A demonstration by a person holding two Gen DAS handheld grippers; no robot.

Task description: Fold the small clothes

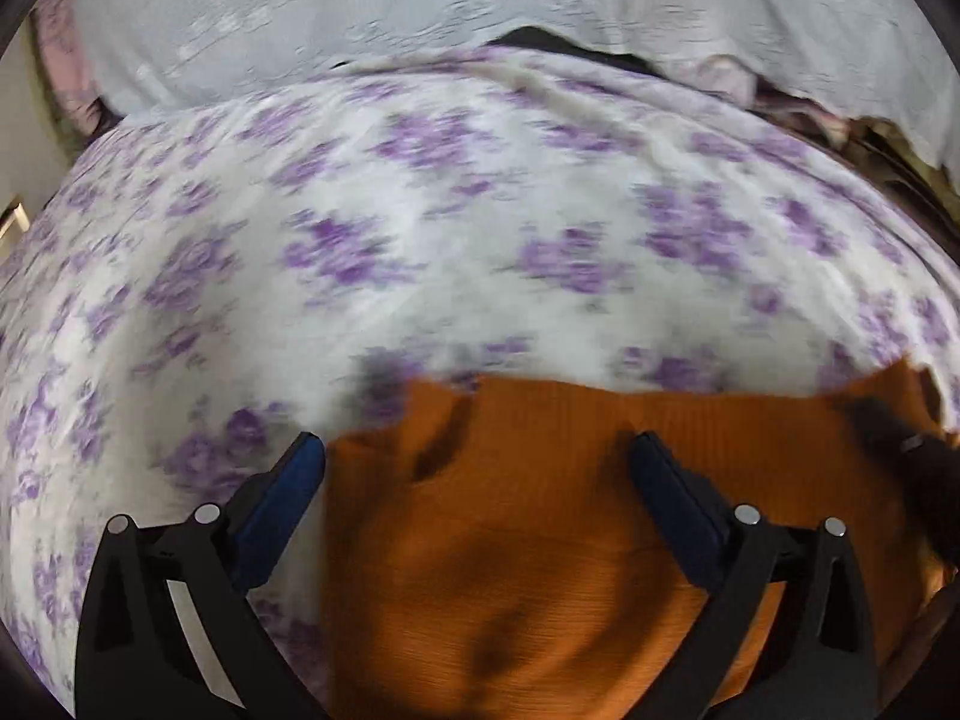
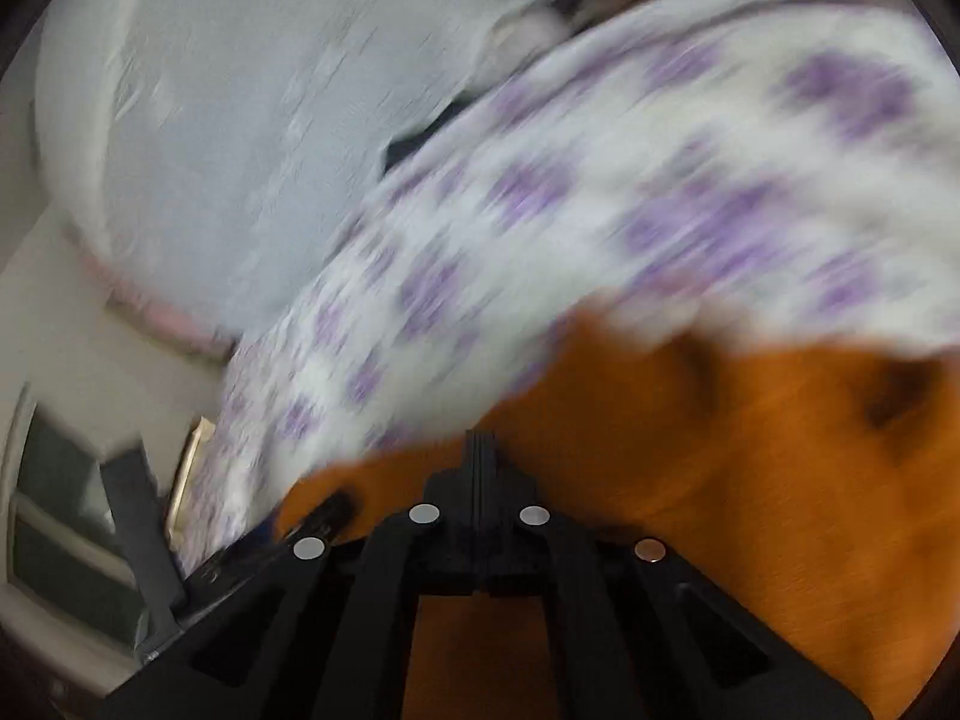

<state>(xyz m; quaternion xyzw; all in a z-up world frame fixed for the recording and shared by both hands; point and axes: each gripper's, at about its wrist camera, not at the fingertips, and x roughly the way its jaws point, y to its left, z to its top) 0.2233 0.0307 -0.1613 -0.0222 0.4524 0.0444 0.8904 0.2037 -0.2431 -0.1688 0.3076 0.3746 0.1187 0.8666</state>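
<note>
Two views, both motion-blurred. Largest first: white bedspread (image 1: 480, 228) with purple flowers, covering the bed and filling most of each frame; pale grey-white textured cloth (image 1: 360, 12) lying beyond it along the far edge. Orange ribbed garment (image 1: 540, 510) lying on the bedspread at the near edge, creased, upper hem running roughly level across the left view. Left tongs (image 1: 477, 450) standing wide over the garment's left part, gripping nothing, one blue-padded finger just past the garment's left edge, the other over the orange cloth. Right tongs (image 2: 479, 450) closed, fingers meeting above the garment; cannot tell whether pinching any cloth.
</note>
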